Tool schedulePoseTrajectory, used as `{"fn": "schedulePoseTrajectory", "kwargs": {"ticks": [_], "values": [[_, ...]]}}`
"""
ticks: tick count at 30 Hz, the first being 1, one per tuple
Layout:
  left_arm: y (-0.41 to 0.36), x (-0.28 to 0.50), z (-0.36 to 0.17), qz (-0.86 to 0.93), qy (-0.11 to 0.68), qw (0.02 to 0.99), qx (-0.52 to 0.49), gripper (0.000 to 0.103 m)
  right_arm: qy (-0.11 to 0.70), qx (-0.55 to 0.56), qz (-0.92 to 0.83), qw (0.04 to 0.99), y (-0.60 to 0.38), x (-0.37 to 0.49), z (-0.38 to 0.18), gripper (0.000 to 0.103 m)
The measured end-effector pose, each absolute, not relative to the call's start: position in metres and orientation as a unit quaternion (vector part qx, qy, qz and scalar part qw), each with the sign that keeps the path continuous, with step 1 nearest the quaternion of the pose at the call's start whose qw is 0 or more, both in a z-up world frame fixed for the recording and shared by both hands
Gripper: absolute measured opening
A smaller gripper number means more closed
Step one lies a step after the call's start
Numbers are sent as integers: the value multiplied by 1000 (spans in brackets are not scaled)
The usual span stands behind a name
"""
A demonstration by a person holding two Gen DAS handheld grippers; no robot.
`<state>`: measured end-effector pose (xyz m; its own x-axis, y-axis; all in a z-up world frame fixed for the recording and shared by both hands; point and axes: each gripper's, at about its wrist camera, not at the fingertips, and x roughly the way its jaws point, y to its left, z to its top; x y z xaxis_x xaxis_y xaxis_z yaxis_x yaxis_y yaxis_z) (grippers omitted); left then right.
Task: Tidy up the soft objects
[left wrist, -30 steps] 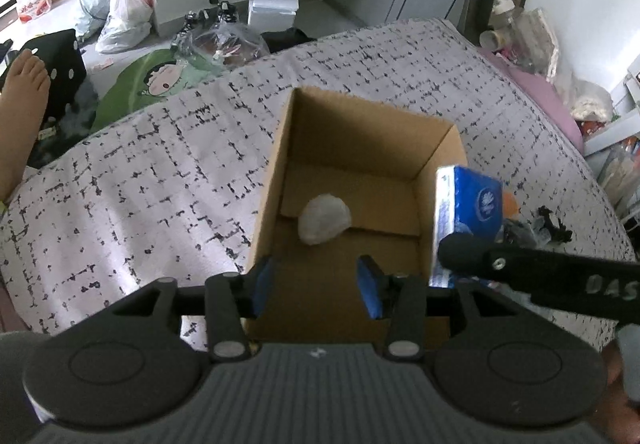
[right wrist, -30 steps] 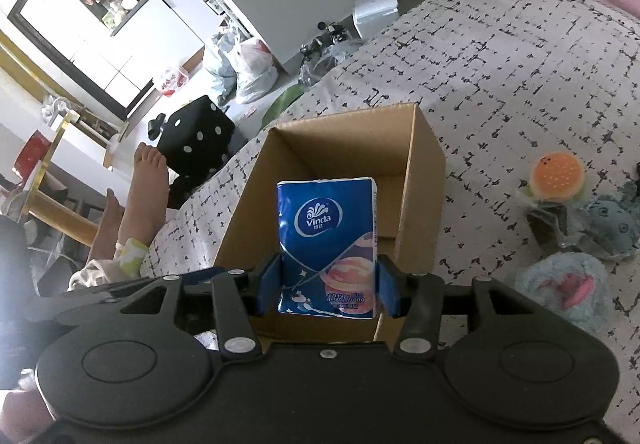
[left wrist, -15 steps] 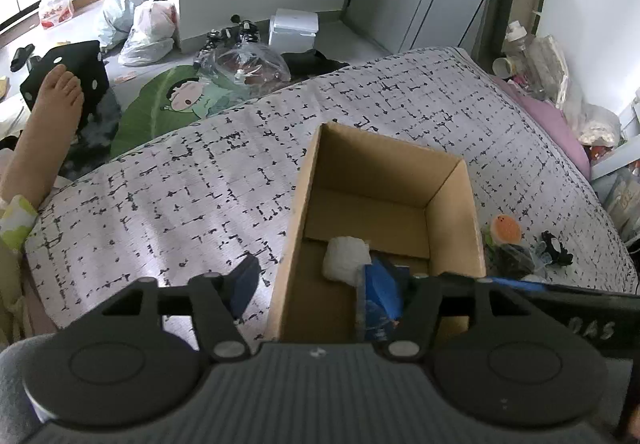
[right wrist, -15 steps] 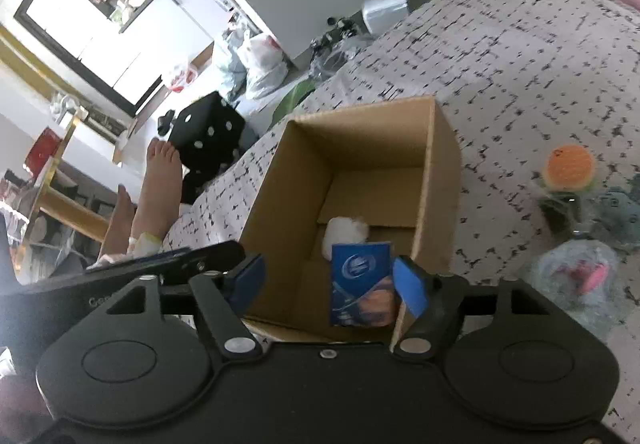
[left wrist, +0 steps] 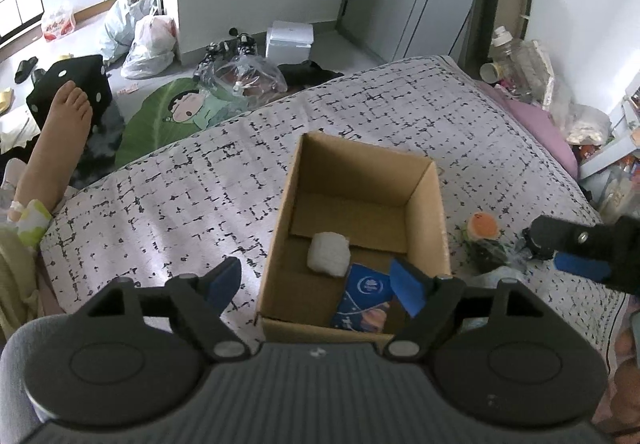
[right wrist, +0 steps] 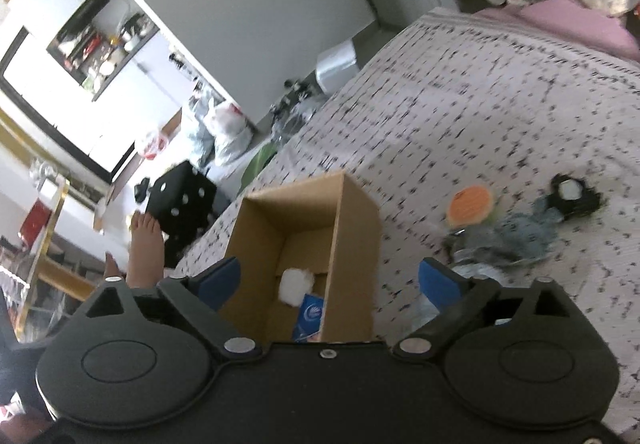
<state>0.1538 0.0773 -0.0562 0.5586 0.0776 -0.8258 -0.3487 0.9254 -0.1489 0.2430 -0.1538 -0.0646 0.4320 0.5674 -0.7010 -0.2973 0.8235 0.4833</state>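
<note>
Tissue pack (left wrist: pixel 363 302) lies in box (left wrist: pixel 428 228) beside white ball (left wrist: pixel 329 254), both tongs empty.

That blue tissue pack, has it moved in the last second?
Yes. The blue tissue pack left the right tongs, now open, and lies inside the cardboard box beside the white puff.

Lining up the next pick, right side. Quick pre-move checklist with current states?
1. Right gripper open and holding nothing: ok.
2. Left gripper open, holding nothing: ok.
3. Blue tissue pack inside the cardboard box: ok.
4. White soft ball in the box beside the pack: ok.
5. Orange burger toy on the bedspread, outside the box: not ok.
6. Grey-blue plush grasp point: cannot tell, blurred.
</note>
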Motion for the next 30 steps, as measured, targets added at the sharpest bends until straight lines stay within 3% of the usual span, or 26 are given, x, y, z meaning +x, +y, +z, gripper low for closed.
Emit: {"fn": "schedulePoseTrajectory", "kwargs": {"ticks": [11,30], "values": [[39,151,-33,120,422,889,-131,81,441,194,224,847,-216,241,-58,103],[-39,182,-43,69,419,896,-132,77,505,316,143,790,-278,257,-136,102]]}}
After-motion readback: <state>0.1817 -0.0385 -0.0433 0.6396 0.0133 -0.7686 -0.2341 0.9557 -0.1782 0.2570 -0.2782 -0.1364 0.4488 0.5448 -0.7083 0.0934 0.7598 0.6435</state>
